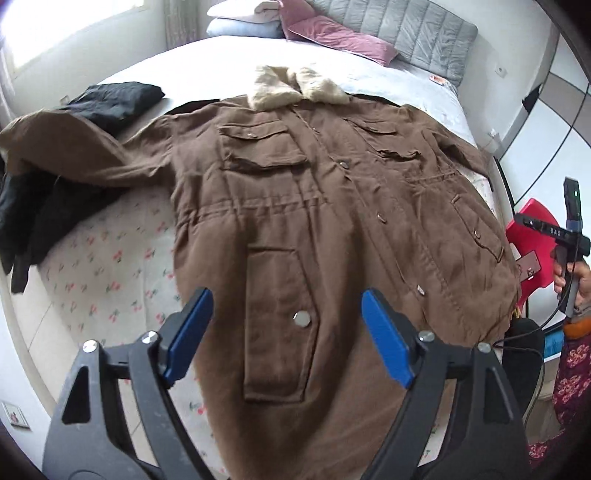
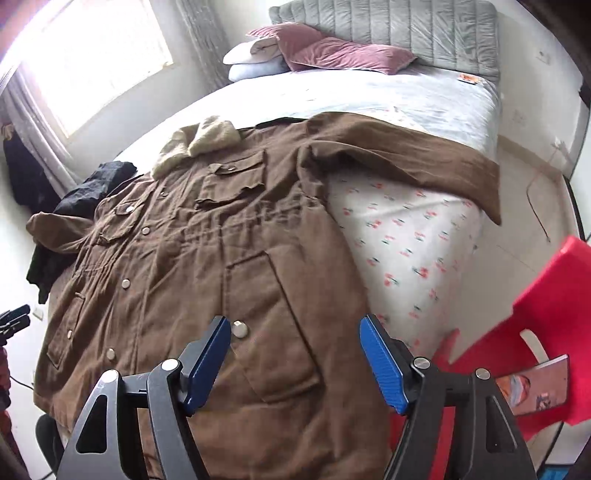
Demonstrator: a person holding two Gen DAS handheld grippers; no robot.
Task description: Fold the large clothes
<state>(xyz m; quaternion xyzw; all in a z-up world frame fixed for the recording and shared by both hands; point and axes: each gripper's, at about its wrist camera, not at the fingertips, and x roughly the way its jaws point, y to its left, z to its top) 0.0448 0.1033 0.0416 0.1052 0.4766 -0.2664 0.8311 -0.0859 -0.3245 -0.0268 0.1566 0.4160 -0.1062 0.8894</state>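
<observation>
Lying front-up across the bed (image 1: pixel 406 88), the coat (image 1: pixel 314 206) is a matte brown woven cloth, creased, with square flap pockets, round metal snaps down the placket and a gathered waist seam. Its collar (image 1: pixel 299 86) is a pale, fuzzy pile, at the far end toward the padded grey headboard (image 2: pixel 388 26) and a pink velvet pillow (image 2: pixel 332 53). One sleeve (image 1: pixel 74 147) runs out to the left over a black garment (image 1: pixel 114 101) at the bed's left edge; the other sleeve (image 2: pixel 406 158) stretches right, its cuff hanging past the right edge. The hem drapes over the near edge. Bare sheet (image 2: pixel 399 236), white with small red cherries, shows on both sides of the coat's body, and plain sheet lies open between collar and pillow. The left gripper (image 1: pixel 287 328) hovers above the lower left pocket, its blue ribbed pads (image 1: pixel 190 332) spread wide with nothing between them. The right gripper (image 2: pixel 294 354) hangs over the lower right pocket near the hem, fingers likewise wide apart and holding nothing; in the left wrist view it appears off the bed's right side, well clear of the cloth. A glossy red plastic chair (image 2: pixel 546 317) stands just beside the bed's near right corner, with a booklet (image 2: pixel 535 384) on its seat.
</observation>
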